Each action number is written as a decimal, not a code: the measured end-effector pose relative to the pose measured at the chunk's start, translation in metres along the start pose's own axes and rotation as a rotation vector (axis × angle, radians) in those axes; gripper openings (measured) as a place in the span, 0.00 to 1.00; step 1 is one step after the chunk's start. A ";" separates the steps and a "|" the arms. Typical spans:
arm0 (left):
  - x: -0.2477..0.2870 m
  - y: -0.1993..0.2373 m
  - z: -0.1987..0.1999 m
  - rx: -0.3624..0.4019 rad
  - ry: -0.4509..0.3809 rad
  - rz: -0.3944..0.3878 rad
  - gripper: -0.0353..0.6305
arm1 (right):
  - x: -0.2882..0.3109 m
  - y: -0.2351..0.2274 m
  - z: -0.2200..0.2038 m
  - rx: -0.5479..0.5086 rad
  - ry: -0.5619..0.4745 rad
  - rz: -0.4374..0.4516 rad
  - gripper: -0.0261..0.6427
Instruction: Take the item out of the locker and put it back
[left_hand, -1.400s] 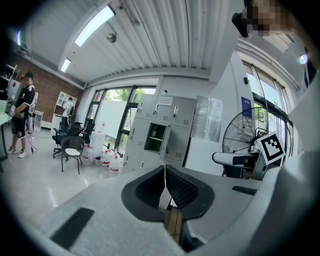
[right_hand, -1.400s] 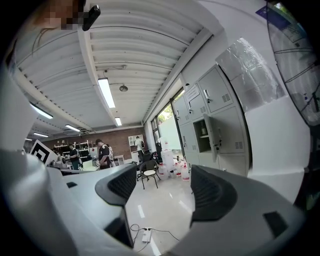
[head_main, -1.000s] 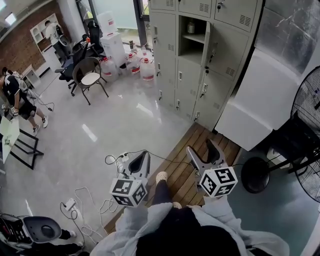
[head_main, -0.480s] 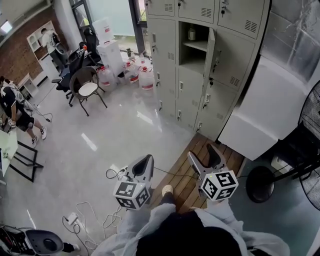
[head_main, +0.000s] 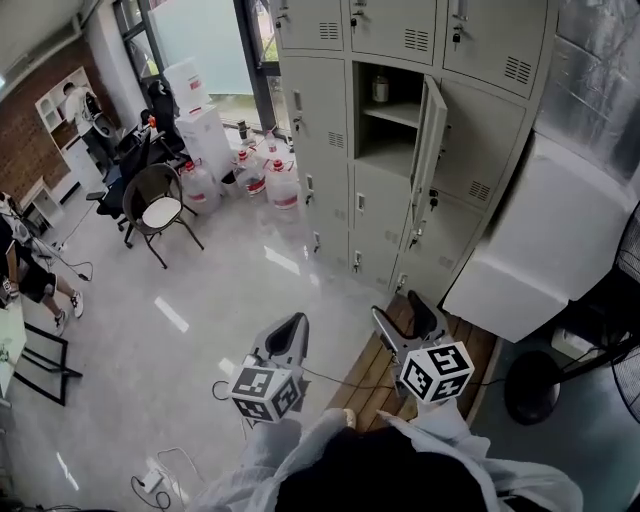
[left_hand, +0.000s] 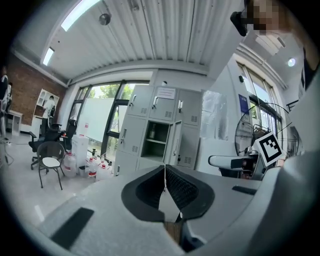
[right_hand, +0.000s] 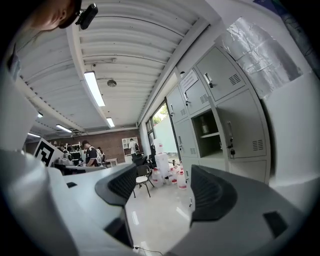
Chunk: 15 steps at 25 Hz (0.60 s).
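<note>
A bank of grey lockers (head_main: 330, 130) stands ahead; one compartment (head_main: 390, 115) has its door (head_main: 432, 125) swung open. On its upper shelf stands a small bottle (head_main: 380, 89), which in the right gripper view shows as a bottle (right_hand: 204, 128) inside the open locker (right_hand: 207, 135), and the open locker (left_hand: 155, 142) is also in the left gripper view. My left gripper (head_main: 290, 330) is shut with nothing in it, its pads touching (left_hand: 164, 185). My right gripper (head_main: 405, 312) is open and empty (right_hand: 162, 185). Both are held low, well short of the lockers.
Water jugs (head_main: 270, 180) and a chair (head_main: 160, 210) stand left of the lockers. A wooden platform (head_main: 385, 365) lies before me, a white cabinet (head_main: 540, 250) and a fan base (head_main: 530, 385) to the right. Cables (head_main: 160, 480) trail on the floor. People sit at far left (head_main: 20, 280).
The view has moved forward and tilted up toward the lockers, which now sit closer and more central. Both grippers kept their state and relative position.
</note>
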<state>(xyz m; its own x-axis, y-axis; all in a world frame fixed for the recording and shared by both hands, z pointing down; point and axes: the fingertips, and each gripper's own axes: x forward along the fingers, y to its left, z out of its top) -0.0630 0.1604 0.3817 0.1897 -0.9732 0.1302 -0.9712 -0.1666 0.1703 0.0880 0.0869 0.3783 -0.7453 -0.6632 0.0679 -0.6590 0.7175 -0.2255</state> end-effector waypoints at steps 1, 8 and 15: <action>0.008 0.008 0.000 0.000 -0.004 -0.003 0.07 | 0.010 -0.004 -0.001 -0.003 -0.003 -0.004 0.52; 0.049 0.053 -0.010 0.003 -0.008 -0.019 0.07 | 0.067 -0.025 -0.013 -0.002 -0.017 -0.030 0.52; 0.063 0.070 -0.022 -0.016 0.019 -0.019 0.07 | 0.089 -0.027 -0.026 0.007 0.013 -0.024 0.52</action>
<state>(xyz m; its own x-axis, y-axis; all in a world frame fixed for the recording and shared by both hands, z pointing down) -0.1163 0.0906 0.4230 0.2107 -0.9667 0.1450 -0.9651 -0.1821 0.1882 0.0367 0.0142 0.4157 -0.7304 -0.6777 0.0856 -0.6762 0.6997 -0.2306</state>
